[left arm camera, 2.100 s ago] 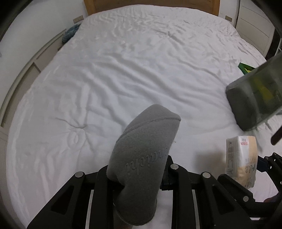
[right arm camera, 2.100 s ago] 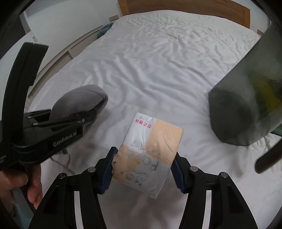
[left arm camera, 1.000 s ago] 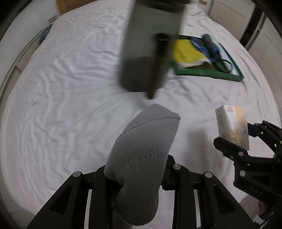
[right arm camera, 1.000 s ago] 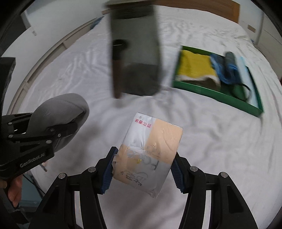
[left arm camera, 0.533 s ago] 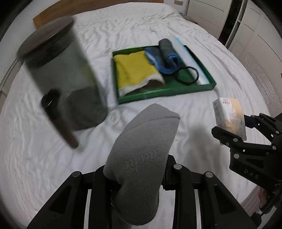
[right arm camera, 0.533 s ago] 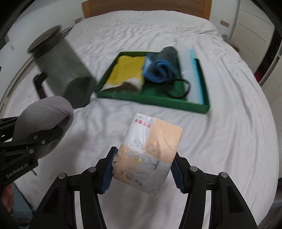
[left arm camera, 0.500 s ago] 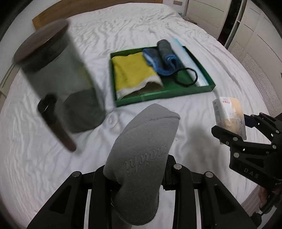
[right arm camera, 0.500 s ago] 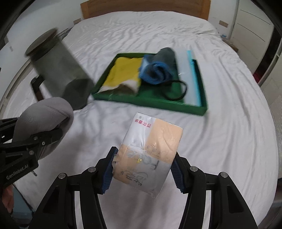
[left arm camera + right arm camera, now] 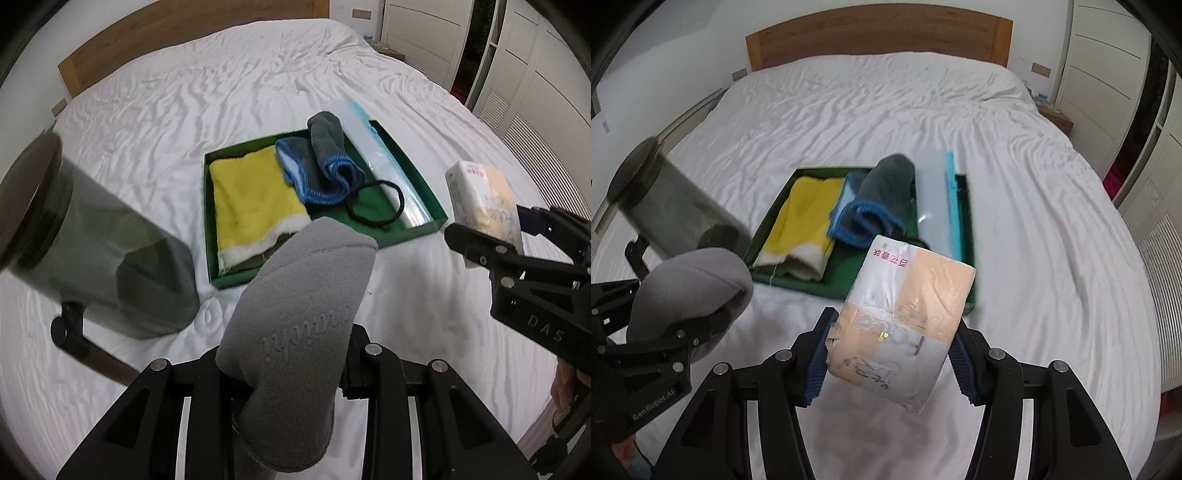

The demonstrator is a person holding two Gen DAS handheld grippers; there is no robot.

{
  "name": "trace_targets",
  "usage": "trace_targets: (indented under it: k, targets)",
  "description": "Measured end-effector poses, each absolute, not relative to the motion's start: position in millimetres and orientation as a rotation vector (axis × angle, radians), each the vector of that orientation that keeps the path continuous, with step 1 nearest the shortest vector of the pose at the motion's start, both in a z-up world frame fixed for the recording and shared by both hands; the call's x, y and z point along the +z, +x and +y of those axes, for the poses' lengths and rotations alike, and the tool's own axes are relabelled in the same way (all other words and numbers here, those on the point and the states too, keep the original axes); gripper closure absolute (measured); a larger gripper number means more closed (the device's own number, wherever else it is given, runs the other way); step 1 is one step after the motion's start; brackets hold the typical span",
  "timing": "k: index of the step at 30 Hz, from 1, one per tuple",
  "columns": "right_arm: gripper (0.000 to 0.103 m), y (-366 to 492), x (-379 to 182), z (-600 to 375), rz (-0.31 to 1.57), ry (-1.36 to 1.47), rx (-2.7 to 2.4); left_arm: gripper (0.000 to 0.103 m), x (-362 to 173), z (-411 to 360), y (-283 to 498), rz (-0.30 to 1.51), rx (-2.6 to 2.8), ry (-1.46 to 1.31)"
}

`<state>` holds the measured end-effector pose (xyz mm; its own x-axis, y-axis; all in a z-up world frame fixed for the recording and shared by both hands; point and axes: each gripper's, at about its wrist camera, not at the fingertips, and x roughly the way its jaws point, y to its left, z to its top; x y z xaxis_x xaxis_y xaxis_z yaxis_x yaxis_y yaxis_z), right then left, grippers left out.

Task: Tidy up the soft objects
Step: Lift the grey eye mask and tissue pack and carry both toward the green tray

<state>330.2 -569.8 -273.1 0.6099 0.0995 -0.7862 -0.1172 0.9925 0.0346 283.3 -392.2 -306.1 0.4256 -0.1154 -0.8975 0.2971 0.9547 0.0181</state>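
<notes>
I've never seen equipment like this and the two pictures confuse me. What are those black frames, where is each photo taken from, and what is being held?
A person holds a two-fingered tool in each hand, each carrying a forward-looking fisheye camera. One picture comes from the left hand-held gripper, shut on a grey fleece pouch. The other comes from the right hand-held gripper, shut on a tissue pack. On the white bed lies a green tray with a yellow cloth, a blue-edged grey towel and a black hair tie. A blurred dark jar stands left.

Bare white bed [image 9: 424,325] before the crowded green tray [image 9: 437,216], dark glass jar [image 9: 110,258] at its left.
</notes>
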Motion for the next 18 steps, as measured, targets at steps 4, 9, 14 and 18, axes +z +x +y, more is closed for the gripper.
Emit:
trace_targets:
  k: [4,9,14,18]
  targets:
    - [0.047,342.3,-272.8,-576.5,0.884,-0.026,0.113,0.076,-306.2,-400.4,295.6,1.088,-0.256,0.195]
    - [0.047,360.7,-276.1,-581.9,0.865,-0.041,0.098,0.076,-309.0,-409.9,312.6,1.073,-0.244,0.201]
    - [0.047,390.7,-287.3,-584.2,0.859,-0.063,0.084,0.075,-316.5,-416.7,338.4,1.050,-0.212,0.211]
    - [0.047,415.1,-297.1,-583.3,0.851,-0.074,0.076,0.075,-324.3,-413.6,359.8,1.051,-0.175,0.182]
